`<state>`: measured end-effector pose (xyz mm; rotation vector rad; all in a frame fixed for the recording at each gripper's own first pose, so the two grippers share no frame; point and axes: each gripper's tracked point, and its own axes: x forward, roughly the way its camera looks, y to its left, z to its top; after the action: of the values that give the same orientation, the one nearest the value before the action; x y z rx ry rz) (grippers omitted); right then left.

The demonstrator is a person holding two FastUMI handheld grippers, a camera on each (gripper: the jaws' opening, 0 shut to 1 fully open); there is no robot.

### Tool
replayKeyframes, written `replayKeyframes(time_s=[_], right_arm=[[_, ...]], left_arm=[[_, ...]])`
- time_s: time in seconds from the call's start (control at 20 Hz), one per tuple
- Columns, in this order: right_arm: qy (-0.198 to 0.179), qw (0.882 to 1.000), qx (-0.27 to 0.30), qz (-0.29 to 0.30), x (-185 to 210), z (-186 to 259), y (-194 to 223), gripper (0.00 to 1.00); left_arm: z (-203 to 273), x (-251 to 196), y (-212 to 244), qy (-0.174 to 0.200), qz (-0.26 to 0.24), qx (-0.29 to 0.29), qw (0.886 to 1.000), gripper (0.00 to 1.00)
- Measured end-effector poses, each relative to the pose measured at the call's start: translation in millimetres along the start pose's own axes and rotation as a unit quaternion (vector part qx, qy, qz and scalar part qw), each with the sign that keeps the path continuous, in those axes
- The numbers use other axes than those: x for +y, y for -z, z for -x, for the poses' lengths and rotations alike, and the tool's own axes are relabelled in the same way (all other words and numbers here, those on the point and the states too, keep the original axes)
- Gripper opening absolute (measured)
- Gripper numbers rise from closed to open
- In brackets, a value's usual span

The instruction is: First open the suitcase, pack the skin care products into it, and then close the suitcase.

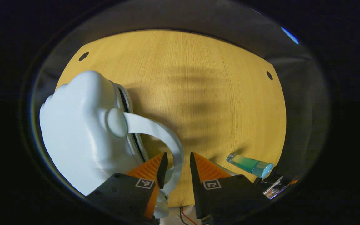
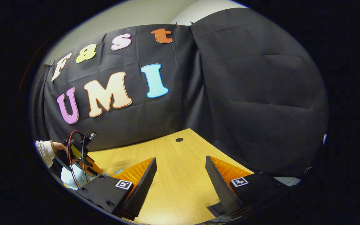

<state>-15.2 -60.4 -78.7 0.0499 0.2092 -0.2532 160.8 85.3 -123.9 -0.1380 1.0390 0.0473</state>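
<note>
Closed white suitcase (image 1: 83,131), handle (image 1: 167,137) between left claw (image 1: 177,161) fingers.

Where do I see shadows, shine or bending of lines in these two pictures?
Left gripper view: soft banded shadows cross the yellow wooden table, bright shine sits on the glossy white plastic suitcase, and the table's edges bow outward. Right gripper view: even light, with the table's straight edges curved.

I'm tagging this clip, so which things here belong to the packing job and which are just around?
Belongs to the job:
white suitcase, closed
its handle, between the left gripper fingers
blue-green skin care bottle, lying on the table

Just around:
wooden table
right gripper, open over the table
</note>
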Motion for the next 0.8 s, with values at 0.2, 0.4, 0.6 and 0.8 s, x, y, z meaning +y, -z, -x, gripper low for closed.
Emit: replayKeyframes(time_s=[0.2, 0.4, 0.6, 0.8], right_arm=[[0.008, 1.000, 0.003, 0.004, -6, 3, 0, 0.98], [0.019, 1.000, 0.008, 0.005, -15, 5, 1, 0.98], [0.031, 0.999, 0.010, 0.009, -27, 7, 0, 0.94], [0.031, 0.999, 0.014, 0.009, -28, 6, 2, 0.98]], left_arm=[[-9, 3, 0, -0.008, 0.001, 0.009, 1.000, 0.29], [-21, 4, 1, -0.015, 0.004, 0.024, 1.000, 0.25], [-29, 5, 1, -0.012, 0.025, 0.032, 0.999, 0.16], [-25, 2, 0, 0.006, 0.035, 0.018, 0.999, 0.06]])
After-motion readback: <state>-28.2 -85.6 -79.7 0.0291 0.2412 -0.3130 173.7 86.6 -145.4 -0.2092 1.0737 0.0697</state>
